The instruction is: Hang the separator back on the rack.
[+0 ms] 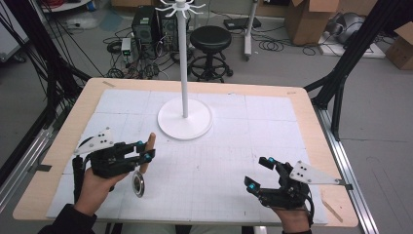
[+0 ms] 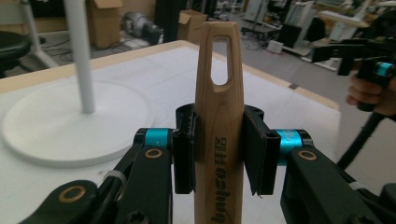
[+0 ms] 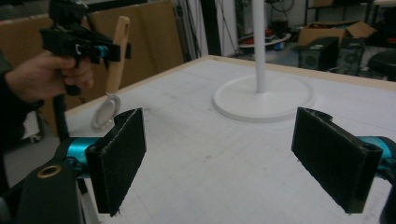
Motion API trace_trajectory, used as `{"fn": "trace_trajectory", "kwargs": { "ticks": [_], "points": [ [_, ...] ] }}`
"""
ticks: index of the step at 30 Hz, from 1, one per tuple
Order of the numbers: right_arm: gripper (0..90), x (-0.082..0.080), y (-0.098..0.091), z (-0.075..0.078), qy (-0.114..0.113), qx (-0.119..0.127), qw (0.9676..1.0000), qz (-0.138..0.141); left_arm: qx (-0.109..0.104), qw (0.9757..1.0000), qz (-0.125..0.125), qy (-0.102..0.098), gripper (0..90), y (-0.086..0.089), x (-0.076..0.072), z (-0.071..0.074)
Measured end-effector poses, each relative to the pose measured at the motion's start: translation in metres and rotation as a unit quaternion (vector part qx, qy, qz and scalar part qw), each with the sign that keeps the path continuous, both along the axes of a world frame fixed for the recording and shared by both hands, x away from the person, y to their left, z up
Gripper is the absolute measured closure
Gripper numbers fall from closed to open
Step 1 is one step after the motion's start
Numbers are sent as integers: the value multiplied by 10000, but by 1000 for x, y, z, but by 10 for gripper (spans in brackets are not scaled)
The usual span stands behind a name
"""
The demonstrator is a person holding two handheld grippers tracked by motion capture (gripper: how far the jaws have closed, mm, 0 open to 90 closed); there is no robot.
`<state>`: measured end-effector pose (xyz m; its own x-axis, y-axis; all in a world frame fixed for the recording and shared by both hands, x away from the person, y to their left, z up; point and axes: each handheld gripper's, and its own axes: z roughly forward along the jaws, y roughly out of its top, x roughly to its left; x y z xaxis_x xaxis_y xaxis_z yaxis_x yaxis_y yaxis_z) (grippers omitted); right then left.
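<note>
Two hand-held grippers are in use above the bench (image 1: 311, 122). The left hand-held gripper (image 1: 146, 150) is closed on a wooden-handled utensil (image 2: 218, 121): in the left gripper view both black pads press flat against opposite sides of the wooden handle, at about mid-length, with the slotted handle end rising above the jaws and printed lettering running down below them. In the high view the handle tip projects past the jaws toward the far side of the bench, while the utensil's round metal head (image 1: 139, 184) hangs below and nearer the person, beside the left hand (image 1: 97, 187). In the right gripper view the head appears as a round metal disc, off the bench surface as far as can be judged. The right hand-held gripper (image 1: 258, 173) is at the near right part of the bench, well apart from the utensil; its jaws stand wide open with nothing between the pads, and the white gridded mat (image 1: 229, 161) is visible through the gap. Beyond both grippers, a white stand (image 1: 185, 119) with a round base and a tall pole occupies the far middle of the mat, apart from the utensil. On the floor behind the bench are a black stool (image 1: 210, 41) and cardboard boxes (image 1: 311, 19).
</note>
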<state>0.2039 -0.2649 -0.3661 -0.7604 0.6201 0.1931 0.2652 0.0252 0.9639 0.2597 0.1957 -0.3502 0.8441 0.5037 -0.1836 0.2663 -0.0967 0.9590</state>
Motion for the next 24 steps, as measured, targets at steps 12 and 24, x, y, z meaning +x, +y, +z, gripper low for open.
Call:
{"fn": "trace_trajectory", "kwargs": {
  "ticks": [12,24],
  "points": [
    [198,0,38,18,-371,368,9926,1093,-111,9936,-1097,-233,674,-42,-23,4],
    [348,14,79,32,-249,521,9745,2170,-199,9849,-1696,-279,674,-65,-36,2]
  ]
}}
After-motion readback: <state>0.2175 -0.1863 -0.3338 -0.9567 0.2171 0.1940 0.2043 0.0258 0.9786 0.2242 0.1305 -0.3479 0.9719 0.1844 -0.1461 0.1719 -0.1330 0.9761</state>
